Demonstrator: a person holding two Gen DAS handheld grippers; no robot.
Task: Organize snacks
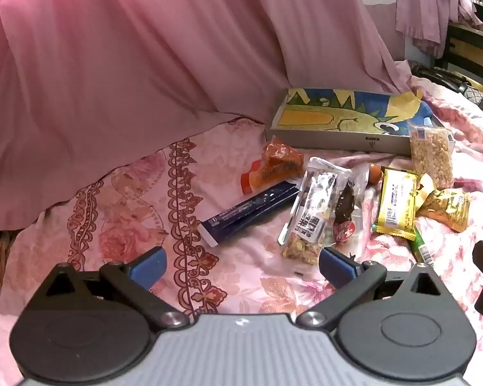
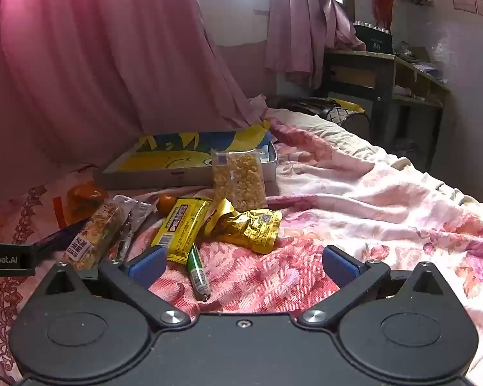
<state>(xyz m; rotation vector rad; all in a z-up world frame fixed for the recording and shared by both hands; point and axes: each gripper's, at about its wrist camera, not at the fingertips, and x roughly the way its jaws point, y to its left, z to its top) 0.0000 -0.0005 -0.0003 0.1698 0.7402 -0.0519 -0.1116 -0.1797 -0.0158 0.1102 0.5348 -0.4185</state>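
Note:
Several snack packets lie in a heap on a pink floral bedspread [image 1: 138,225]. In the left wrist view there is a dark blue stick pack [image 1: 251,214], an orange packet [image 1: 278,164], a clear nut bar [image 1: 312,212], a yellow bar [image 1: 396,204], a crumpled yellow packet [image 1: 447,207] and a clear puffed-grain pack [image 1: 431,154] leaning on a shallow box [image 1: 338,138] with a yellow and blue cartoon lining. My left gripper [image 1: 241,267] is open and empty, short of the blue stick. My right gripper [image 2: 243,265] is open and empty, over a green stick [image 2: 198,271], near the yellow bar [image 2: 183,228] and crumpled packet [image 2: 251,226].
A pink curtain [image 1: 145,64] hangs along the left and back of the bed. The box also shows in the right wrist view [image 2: 190,169] with the puffed-grain pack [image 2: 238,180] against it. A dark desk [image 2: 386,77] stands beyond the bed's far end.

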